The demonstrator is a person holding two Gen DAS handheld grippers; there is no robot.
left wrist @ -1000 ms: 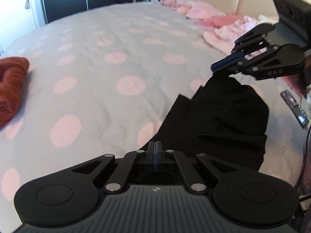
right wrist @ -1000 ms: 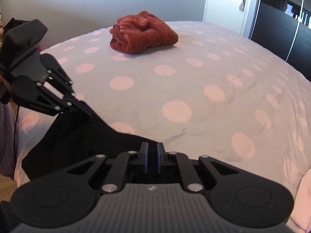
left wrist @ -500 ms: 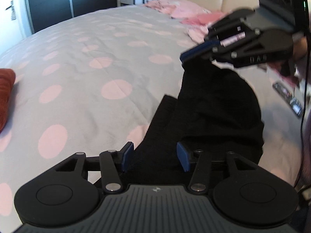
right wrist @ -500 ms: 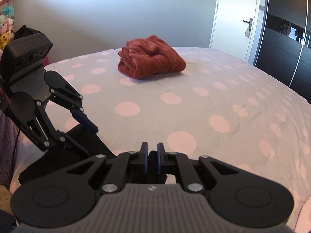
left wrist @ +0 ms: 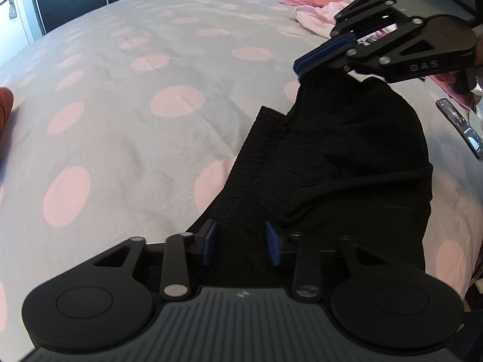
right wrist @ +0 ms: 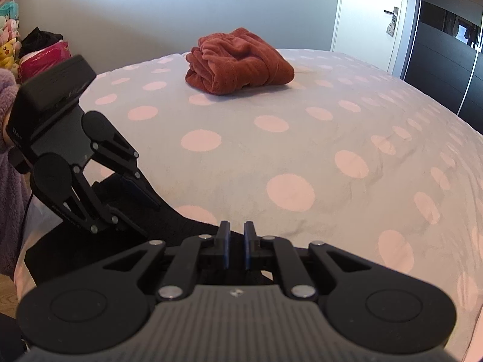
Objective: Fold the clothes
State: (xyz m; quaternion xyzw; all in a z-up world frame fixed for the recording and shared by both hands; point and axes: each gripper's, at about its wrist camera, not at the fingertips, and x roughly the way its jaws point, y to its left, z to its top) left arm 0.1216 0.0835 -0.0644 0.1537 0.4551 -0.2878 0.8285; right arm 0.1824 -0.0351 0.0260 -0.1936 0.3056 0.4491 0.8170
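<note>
Black garment (left wrist: 347, 157): it lies on the near edge of the bed, at about 5 o'clock in the left wrist view; its ribbed band runs from 6 o'clock up toward 1 o'clock.
Left gripper (left wrist: 241, 242): the two blue pads are spread apart, one on each side of the ribbed band (from this view I cannot tell if they touch the cloth); in the right wrist view it stands at 9 o'clock (right wrist: 137, 193), tilted down onto the garment.
Right gripper (right wrist: 236, 249): the fingers are pressed almost together and pinch an upper corner of the black garment; in the left wrist view (left wrist: 297, 66) it is at 2 o'clock, and the cloth hangs down from its tips.
Bedcover (left wrist: 145, 69): grey with pink dots, it lies under everything.
Rust-red bundle (right wrist: 238, 60): folded, at 12 o'clock in the right wrist view, well apart from the black garment.
Pink clothes (left wrist: 314, 18): a loose heap at 1 o'clock in the left wrist view, behind the right gripper.
Phone (left wrist: 462, 125): a dark screen at 3 o'clock, just beside the garment.
</note>
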